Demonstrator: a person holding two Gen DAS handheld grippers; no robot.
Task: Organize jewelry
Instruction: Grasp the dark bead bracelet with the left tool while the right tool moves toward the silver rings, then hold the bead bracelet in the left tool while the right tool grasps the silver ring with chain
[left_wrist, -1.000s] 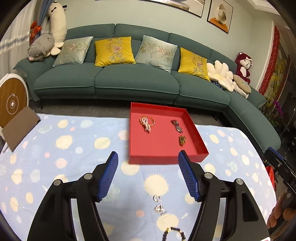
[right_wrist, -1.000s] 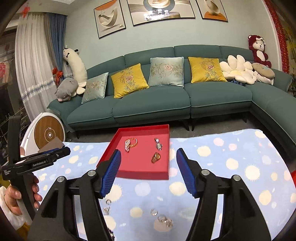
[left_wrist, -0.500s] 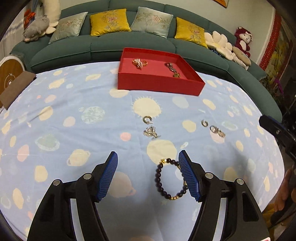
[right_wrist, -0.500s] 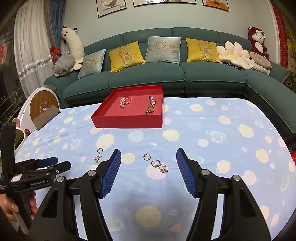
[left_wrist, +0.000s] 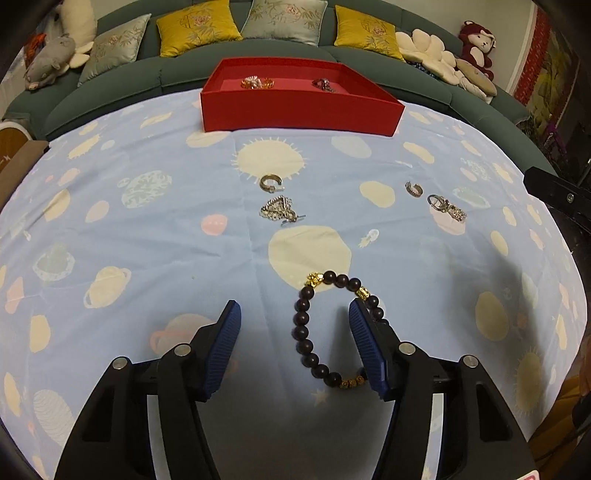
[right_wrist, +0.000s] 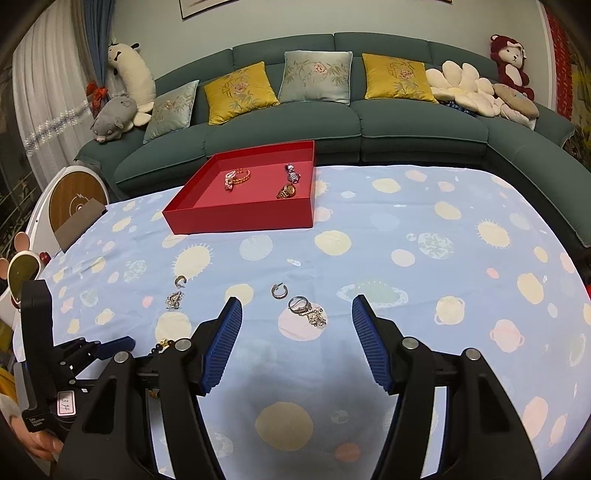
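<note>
Pale blue cloth (right_wrist: 388, 206) printed with suns and planets covers the table, with a green sofa (right_wrist: 332, 129) across the top of the frame. At centre top sits the red tray (left_wrist: 301, 112). The left gripper (left_wrist: 295, 314) is closing, its right pad inside the dark beaded bracelet (left_wrist: 306, 332), one side of the loop between the jaws, unpinched. The right gripper (right_wrist: 297, 310) hangs released near the rings (right_wrist: 308, 308).
</note>
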